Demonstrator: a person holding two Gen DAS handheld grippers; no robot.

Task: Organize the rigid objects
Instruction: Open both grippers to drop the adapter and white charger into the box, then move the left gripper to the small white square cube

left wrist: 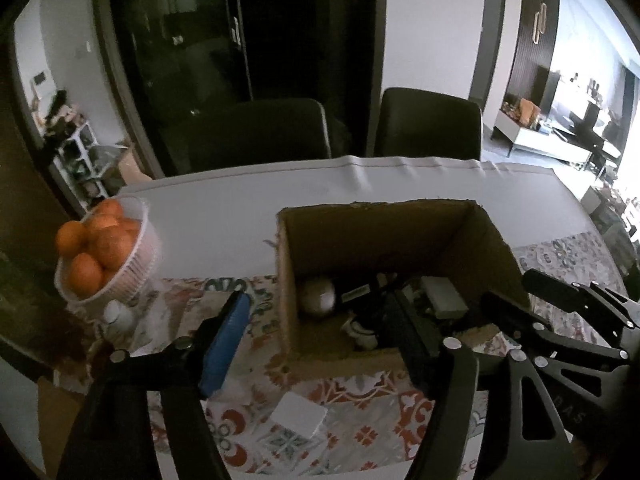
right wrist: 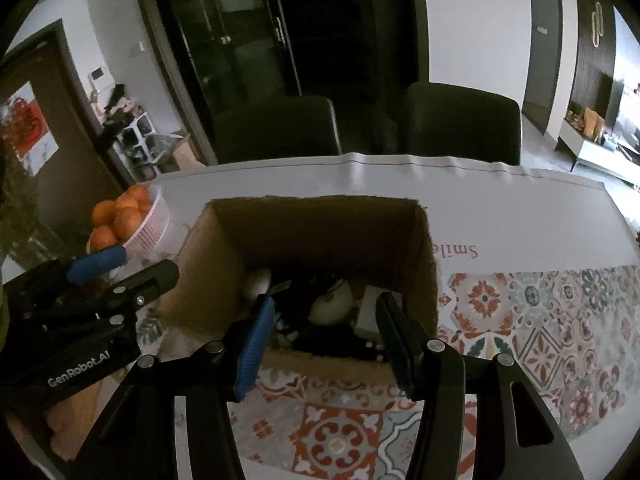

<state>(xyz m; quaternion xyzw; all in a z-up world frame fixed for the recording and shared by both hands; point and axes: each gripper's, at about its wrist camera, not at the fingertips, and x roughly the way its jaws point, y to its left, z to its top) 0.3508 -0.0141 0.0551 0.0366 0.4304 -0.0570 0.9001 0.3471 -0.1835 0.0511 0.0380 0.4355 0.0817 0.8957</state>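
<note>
An open cardboard box (left wrist: 404, 224) stands on the patterned tablecloth; it also shows in the right wrist view (right wrist: 320, 220). Inside lie a silver ball (left wrist: 318, 295), a white block (left wrist: 444, 298) and dark items I cannot tell apart. A small white square object (left wrist: 300, 414) lies on the cloth in front of the box. My left gripper (left wrist: 320, 332) is open and empty, its jaws straddling the box's near left corner. My right gripper (right wrist: 326, 340) is open and empty at the box's near wall; it also shows from the side in the left wrist view (left wrist: 532, 300).
A white basket of oranges (left wrist: 108, 252) stands at the table's left edge, above a small white jar (left wrist: 118, 316). Two dark chairs (left wrist: 428, 124) stand behind the table. The left gripper shows in the right wrist view (right wrist: 124, 268) beside the basket.
</note>
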